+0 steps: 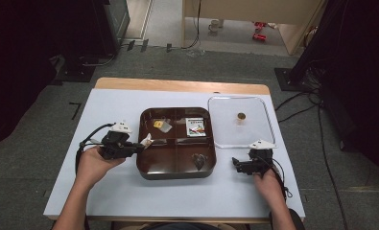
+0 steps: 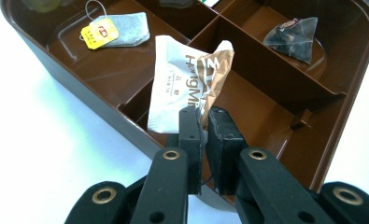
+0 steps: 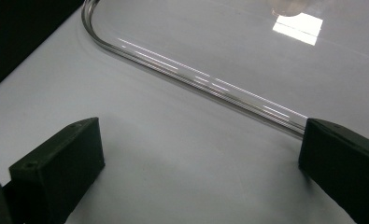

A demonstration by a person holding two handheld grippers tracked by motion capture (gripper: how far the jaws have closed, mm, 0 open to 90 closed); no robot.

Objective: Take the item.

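Observation:
A brown tray (image 1: pixel 176 171) with divided compartments sits mid-table. My left gripper (image 1: pixel 140 146) is at its left rim, shut on a white and brown sachet (image 2: pixel 187 84) held over the tray's near-left compartment (image 2: pixel 247 112). A tea bag with a yellow tag (image 2: pixel 119 29) lies in the far-left compartment, a dark pyramid tea bag (image 2: pixel 294 37) in the near-right one, and a printed packet (image 1: pixel 195 127) in the far-right one. My right gripper (image 1: pixel 236 164) rests open on the white table cover, just short of the clear lid (image 3: pixel 210 84).
The clear plastic lid (image 1: pixel 242 139) lies right of the tray with a small gold knob (image 1: pixel 241 115) at its middle. White cover (image 1: pixel 105 191) spans the table; a wooden edge (image 1: pixel 177 86) shows at the back. Cables and stands crowd the floor beyond.

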